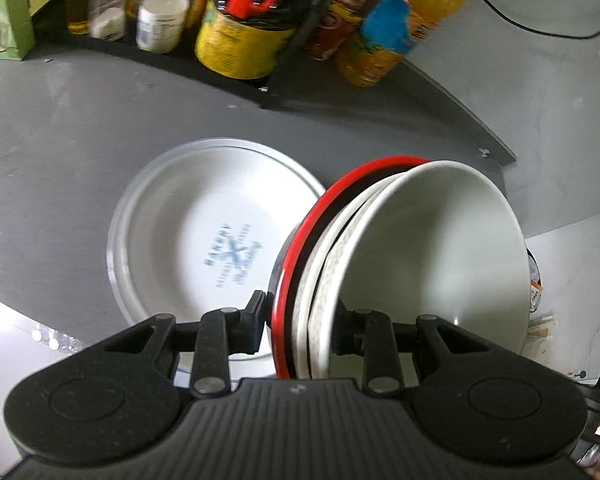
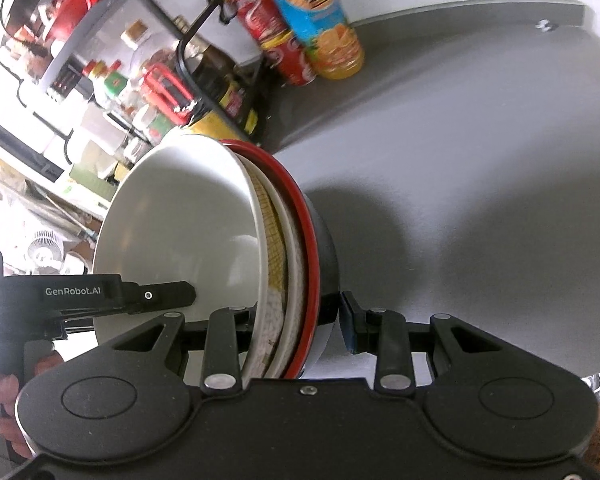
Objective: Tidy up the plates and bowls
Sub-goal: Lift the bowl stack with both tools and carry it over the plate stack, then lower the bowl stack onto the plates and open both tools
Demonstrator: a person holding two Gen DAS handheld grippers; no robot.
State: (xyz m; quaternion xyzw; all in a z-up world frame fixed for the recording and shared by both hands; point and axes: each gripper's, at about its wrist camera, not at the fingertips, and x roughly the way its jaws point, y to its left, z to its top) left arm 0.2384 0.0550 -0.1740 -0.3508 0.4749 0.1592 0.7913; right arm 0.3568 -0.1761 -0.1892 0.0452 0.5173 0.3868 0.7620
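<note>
1. Bowls, nested into one stack [image 1: 380, 264], are held tilted on edge above the grey worktop [image 1: 60, 140], with the white bowl [image 1: 432, 248] innermost and the red-rimmed black bowl [image 1: 296, 248] outermost.
2. Left gripper [image 1: 300, 320] has its fingers pinching the stack's lower rims: one pad on the black outer wall, the other inside the white bowl.
3. Right gripper [image 2: 296, 316] straddles the same stack, but its outer pad looks slightly apart from the black wall, so I cannot tell whether it truly clamps.
4. Risk, as I judge it: the tilted bowls are only nested, so an inner bowl could slide out if the tilt grows or the pinch eases.
5. Only the left wrist view shows the white plates [image 1: 204, 240] lying flat on the worktop just beside the stack, a likely collision point on lowering.
6. Only the right wrist view shows the left gripper's finger [image 2: 172, 294] reaching inside the white bowl, and a hand [image 2: 4, 412] at its handle.
</note>
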